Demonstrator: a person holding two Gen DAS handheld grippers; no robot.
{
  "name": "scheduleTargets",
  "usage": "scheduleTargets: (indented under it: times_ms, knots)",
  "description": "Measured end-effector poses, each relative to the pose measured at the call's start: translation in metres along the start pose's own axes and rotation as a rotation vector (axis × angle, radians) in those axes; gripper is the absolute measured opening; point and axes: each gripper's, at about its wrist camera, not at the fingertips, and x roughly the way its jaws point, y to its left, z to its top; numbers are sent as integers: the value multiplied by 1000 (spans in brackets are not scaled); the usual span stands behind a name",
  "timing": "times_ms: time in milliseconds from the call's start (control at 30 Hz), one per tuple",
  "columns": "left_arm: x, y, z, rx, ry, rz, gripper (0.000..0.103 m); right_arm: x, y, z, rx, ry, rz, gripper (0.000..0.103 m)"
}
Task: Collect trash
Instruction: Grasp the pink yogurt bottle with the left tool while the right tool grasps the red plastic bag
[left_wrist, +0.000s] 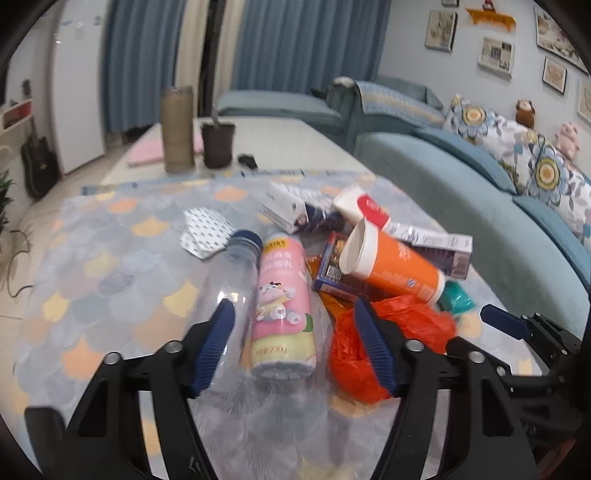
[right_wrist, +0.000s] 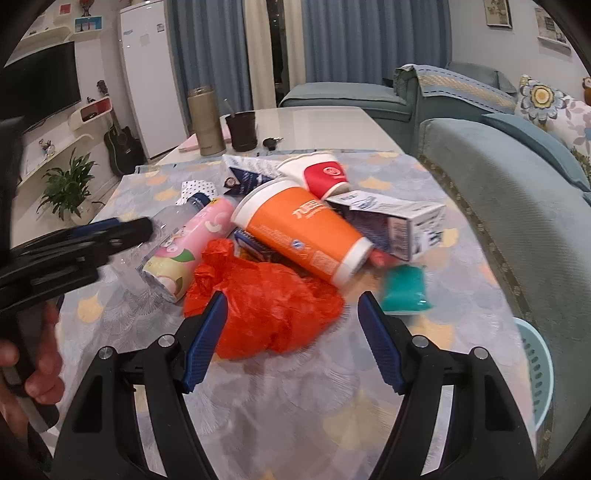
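A pile of trash lies on the patterned tablecloth (left_wrist: 110, 258). A pink bottle (left_wrist: 282, 306) lies between the open jaws of my left gripper (left_wrist: 295, 321), beside a clear bottle (left_wrist: 231, 273). An orange cup (left_wrist: 391, 267), a red plastic bag (left_wrist: 406, 325), cartons (left_wrist: 432, 243) and a teal packet (left_wrist: 458, 297) lie to the right. In the right wrist view my right gripper (right_wrist: 293, 314) is open just before the red bag (right_wrist: 266, 299), with the orange cup (right_wrist: 303, 229), pink bottle (right_wrist: 188, 240) and teal packet (right_wrist: 404, 288) beyond. The left gripper (right_wrist: 129, 230) shows at left.
A tan flask (left_wrist: 177, 129), a dark cup (left_wrist: 218, 144) and a pink book (left_wrist: 147, 151) stand at the table's far end. A blue sofa (right_wrist: 498, 206) runs along the right. A light blue basket (right_wrist: 539, 369) sits low at the right edge. A plant (right_wrist: 68, 188) stands at the left.
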Motion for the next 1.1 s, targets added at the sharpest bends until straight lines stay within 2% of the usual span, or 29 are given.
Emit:
scheduleTargets:
  times_ms: [167, 433, 600, 667, 767, 833, 933, 1100]
  knots:
    - [39, 3, -1, 2, 94, -11, 56, 20, 4, -2, -10, 36, -8, 69]
    - [68, -4, 4, 55, 134, 40, 56, 41, 1, -2, 11, 82, 20, 83]
    - [77, -9, 8, 93, 169, 90, 52, 52, -1, -3, 17, 108, 34, 84]
    - [82, -14, 8, 121, 190, 113, 50, 53, -1, -3, 18, 111, 52, 75]
    - [84, -16, 8, 132, 197, 127, 48, 51, 1, -2, 15, 116, 70, 37]
    - [82, -15, 7, 122, 193, 120, 48, 46, -1, -1, 14, 110, 83, 27]
    - [74, -14, 5, 98, 172, 83, 48, 33, -5, 0, 12, 82, 95, 20]
    - [40, -16, 3, 46, 96, 27, 47, -3, -7, 7, -7, 10, 122, 19]
